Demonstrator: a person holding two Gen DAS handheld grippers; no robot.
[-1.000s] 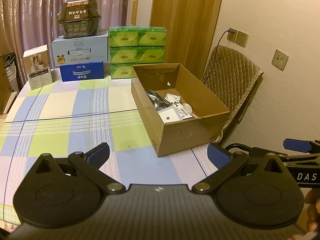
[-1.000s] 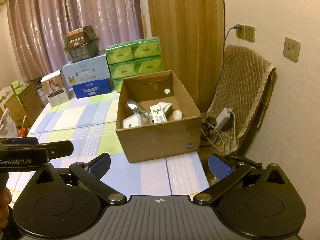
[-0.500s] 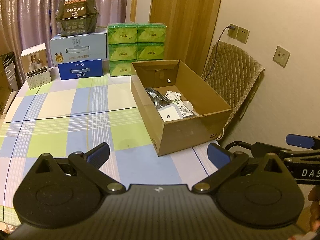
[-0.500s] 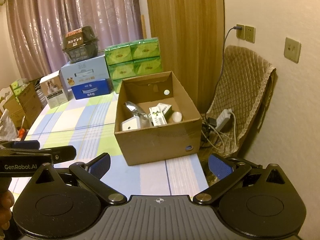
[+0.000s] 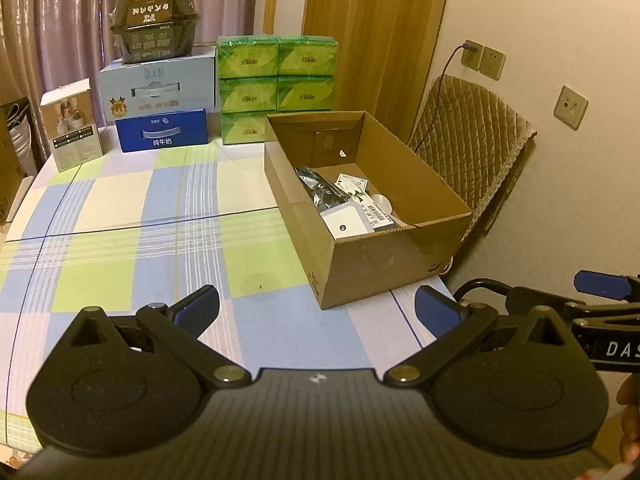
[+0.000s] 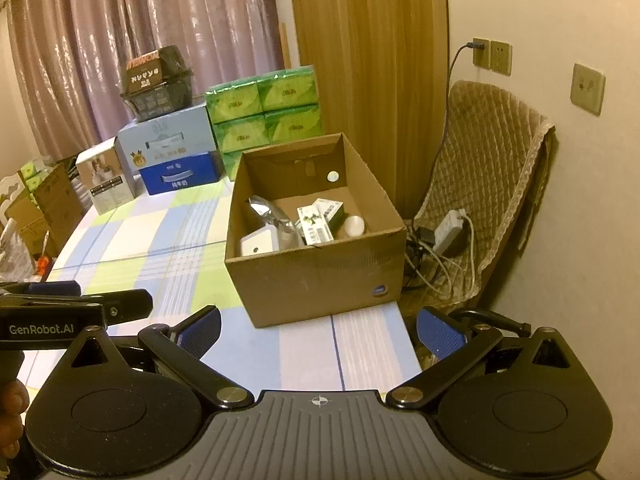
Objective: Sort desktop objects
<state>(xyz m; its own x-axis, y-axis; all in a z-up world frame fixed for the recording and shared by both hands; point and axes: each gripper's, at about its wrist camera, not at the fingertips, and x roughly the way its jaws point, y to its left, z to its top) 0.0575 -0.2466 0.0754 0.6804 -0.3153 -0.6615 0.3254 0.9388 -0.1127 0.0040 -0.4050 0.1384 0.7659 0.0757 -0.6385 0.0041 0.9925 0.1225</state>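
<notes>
An open cardboard box (image 5: pixel 384 256) (image 6: pixel 320 276) stands at the right end of the checked tablecloth (image 5: pixel 120 216) (image 6: pixel 168 232). Inside lie a silver foil pouch (image 5: pixel 322 188) (image 6: pixel 276 220), a white device (image 5: pixel 346 222) (image 6: pixel 256 244), small printed cartons (image 5: pixel 354 186) (image 6: pixel 320 216) and a white round lid (image 6: pixel 354 226). My left gripper (image 5: pixel 316 312) is open and empty, held over the table's near edge, short of the box. My right gripper (image 6: pixel 318 326) is open and empty too, in front of the box's near wall. Each gripper shows at the edge of the other's view.
At the table's far end stand stacked green tissue packs (image 5: pixel 276 84) (image 6: pixel 264 116), a pale blue carton (image 5: pixel 158 84) with a dark food tub (image 5: pixel 154 24) on it, a blue milk box (image 5: pixel 162 130) and a small white box (image 5: pixel 72 124). A padded chair (image 6: pixel 488 184) with cables stands by the wall.
Both views have drawn slightly back and up from the box. The grippers stay open and nothing on the table has moved.
</notes>
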